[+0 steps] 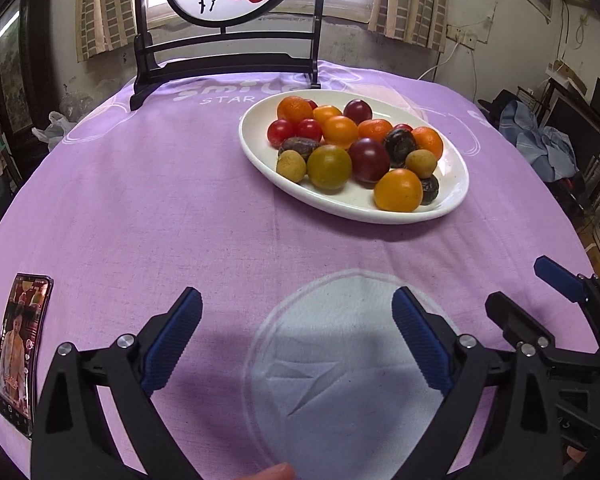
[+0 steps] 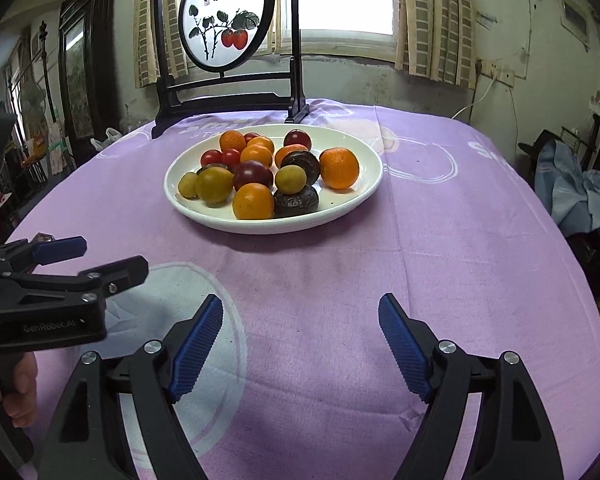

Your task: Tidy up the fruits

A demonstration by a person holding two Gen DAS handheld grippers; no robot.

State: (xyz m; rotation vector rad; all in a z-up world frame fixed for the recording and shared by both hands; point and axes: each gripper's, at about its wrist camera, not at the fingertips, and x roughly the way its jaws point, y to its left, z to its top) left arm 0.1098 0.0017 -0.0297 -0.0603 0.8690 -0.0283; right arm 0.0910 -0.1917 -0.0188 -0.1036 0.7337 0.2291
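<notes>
- While both tongs hang low over the near part of the purple cloth (image 1: 148, 200), the fruits (image 1: 352, 148) all lie heaped together on the white plate (image 1: 452, 204), well ahead of them.
- Left tongs (image 1: 296, 332) stand wide and hold nothing; right tongs (image 2: 300, 340) also stand wide and hold nothing.
- No fruit lies on the cloth itself. Oranges, red tomatoes, dark plums and small yellow-green ones sit mixed, not grouped by kind.
- That fits two readings: a gathering onto the plate that is already complete, or a mixed pile waiting to be sorted. Nothing in view settles which, so I name no next move.
- No second dish or bowl for sorted fruit shows in either view.
- Fruits at the back of the plate are partly hidden behind those in front, so their number is hard to tell.
- At the left edge a phone (image 1: 20, 352) lies on the cloth; its lower end is hidden behind the left tongs.
</notes>
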